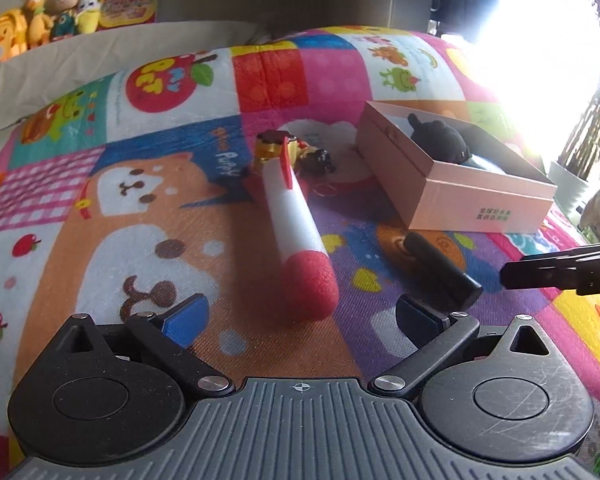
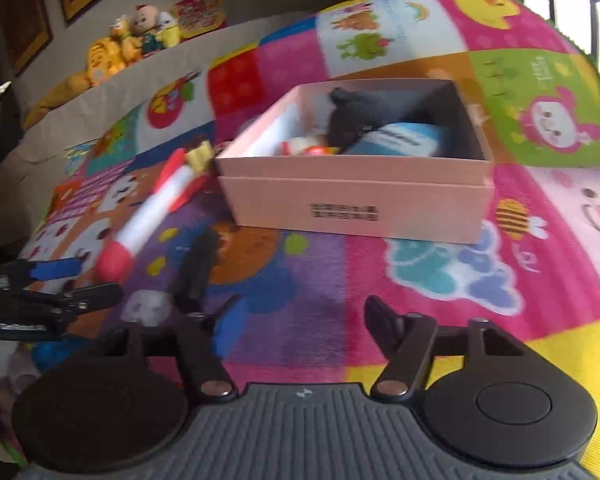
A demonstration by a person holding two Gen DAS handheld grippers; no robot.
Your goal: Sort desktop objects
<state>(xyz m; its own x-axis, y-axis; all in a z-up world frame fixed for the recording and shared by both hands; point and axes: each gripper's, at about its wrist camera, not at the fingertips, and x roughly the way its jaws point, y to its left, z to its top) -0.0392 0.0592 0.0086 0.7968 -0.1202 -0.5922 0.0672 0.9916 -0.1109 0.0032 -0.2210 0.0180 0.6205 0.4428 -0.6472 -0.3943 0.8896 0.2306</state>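
Note:
A white foam rocket with a red nose point(image 1: 296, 232) lies on the colourful mat, its nose just ahead of my open, empty left gripper point(image 1: 300, 318). A black cylinder point(image 1: 440, 266) lies to its right. A small red-gold figure point(image 1: 272, 146) and a dark toy point(image 1: 318, 160) sit behind the rocket. The pink box point(image 1: 452, 184) holds a black plush point(image 1: 440, 136). In the right wrist view my right gripper point(image 2: 300, 320) is open and empty, before the pink box point(image 2: 352, 200); the rocket point(image 2: 148, 216) and cylinder point(image 2: 198, 264) lie to the left.
The box also holds a blue-white pack point(image 2: 396, 140) and an orange-white toy point(image 2: 308, 146). Plush toys point(image 1: 32, 24) line a ledge at the back left. A potted plant point(image 1: 580, 140) stands at the right. The right gripper's finger shows in the left view point(image 1: 560, 272).

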